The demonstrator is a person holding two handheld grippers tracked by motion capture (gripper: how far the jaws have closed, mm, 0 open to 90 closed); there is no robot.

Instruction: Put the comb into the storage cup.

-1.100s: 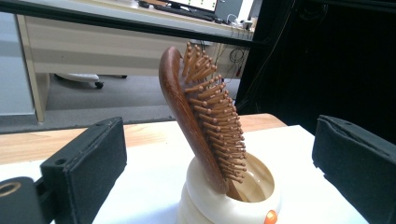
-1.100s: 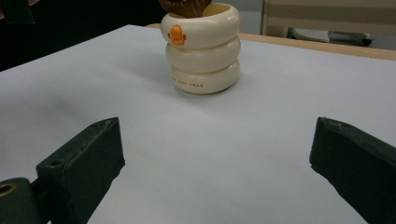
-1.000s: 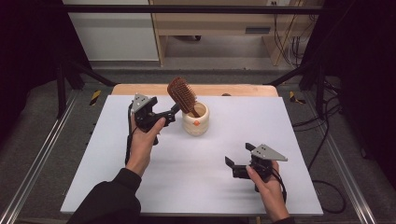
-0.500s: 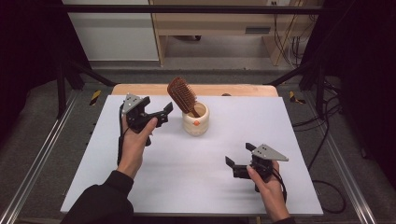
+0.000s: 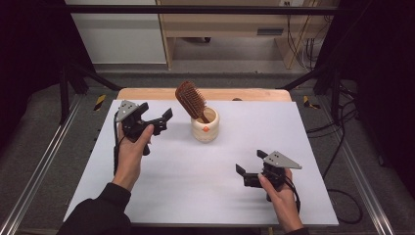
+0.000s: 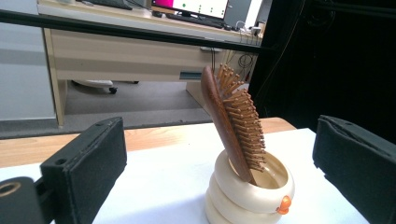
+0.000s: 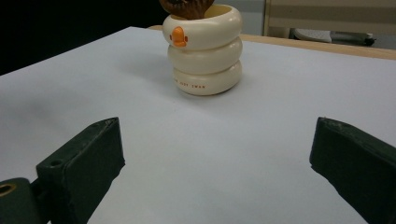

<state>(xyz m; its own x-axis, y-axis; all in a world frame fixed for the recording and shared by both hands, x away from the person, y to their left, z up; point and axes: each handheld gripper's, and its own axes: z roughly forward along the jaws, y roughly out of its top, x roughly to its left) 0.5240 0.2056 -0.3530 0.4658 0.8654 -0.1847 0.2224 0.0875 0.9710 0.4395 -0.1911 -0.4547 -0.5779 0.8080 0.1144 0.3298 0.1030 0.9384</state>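
High view: left gripper (image 5: 157, 116) spread near the hairbrush (image 5: 190, 100) leaning in its cream cup (image 5: 205, 128); right gripper (image 5: 248, 168) spread, empty.

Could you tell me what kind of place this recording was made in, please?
Probably a lab or office workspace set up for recording: a white table in a metal frame, a desk with a monitor behind it, and loose cables on the floor.

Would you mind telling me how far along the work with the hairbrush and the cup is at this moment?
Done: the hairbrush stands handle-down in the cream ringed cup, leaning to one side. In hand: nothing; the left tongs hang open beside the cup, apart from the brush. The right tongs rest open low over the white table, nearer the person. Left: probably nothing but setting the tongs down, though I can't be sure.
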